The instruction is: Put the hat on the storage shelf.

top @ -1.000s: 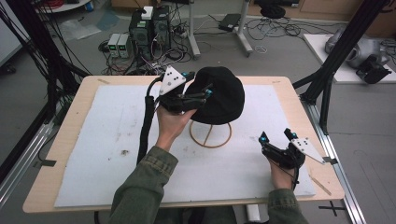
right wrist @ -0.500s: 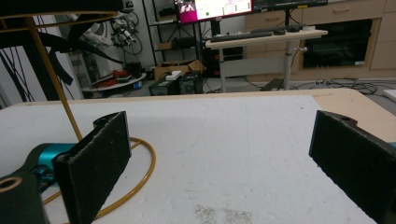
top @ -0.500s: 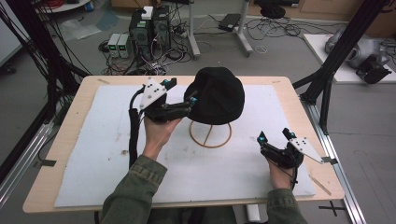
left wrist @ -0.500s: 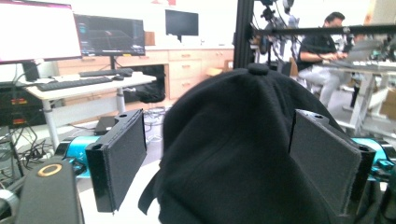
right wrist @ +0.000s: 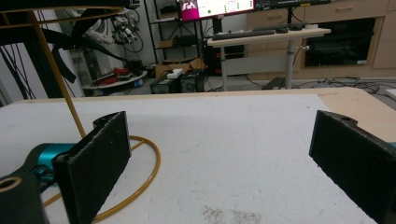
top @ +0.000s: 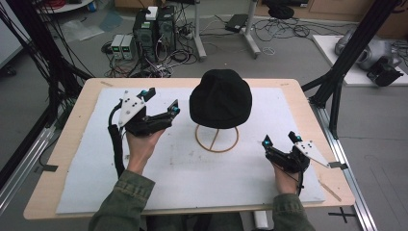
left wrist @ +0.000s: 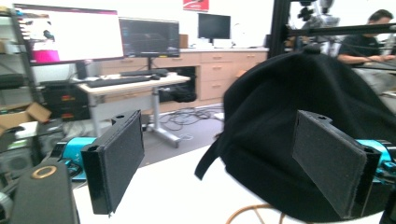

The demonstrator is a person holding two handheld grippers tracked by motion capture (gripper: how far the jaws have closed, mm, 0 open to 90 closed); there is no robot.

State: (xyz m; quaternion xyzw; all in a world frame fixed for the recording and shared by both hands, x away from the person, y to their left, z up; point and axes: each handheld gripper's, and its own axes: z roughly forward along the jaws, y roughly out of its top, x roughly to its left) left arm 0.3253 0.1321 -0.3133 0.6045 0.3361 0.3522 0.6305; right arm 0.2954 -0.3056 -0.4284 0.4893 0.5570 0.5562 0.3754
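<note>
hat (top: 221, 98): black, sits on top of the wire stand, centre of the high view, upper half. Not gripped.
stand (top: 216, 138): thin gold wire, ring base flat on the white mat (top: 192, 178), just below the hat.
left gripper (top: 161, 102): your left hand holds it left of centre in the high view, raised off the mat, pointing at the hat, close to it but apart. Jaws spread, nothing between them.
left gripper view: hat (left wrist: 299, 130) sits right of centre, behind the right jaw; can't tell if that jaw touches the fabric.
right gripper (top: 279, 143): lower right of the high view, low over the mat, well apart from the hat. Jaws spread, empty.
right gripper view: stand ring (right wrist: 140, 177) at lower left, by the left jaw.
</note>
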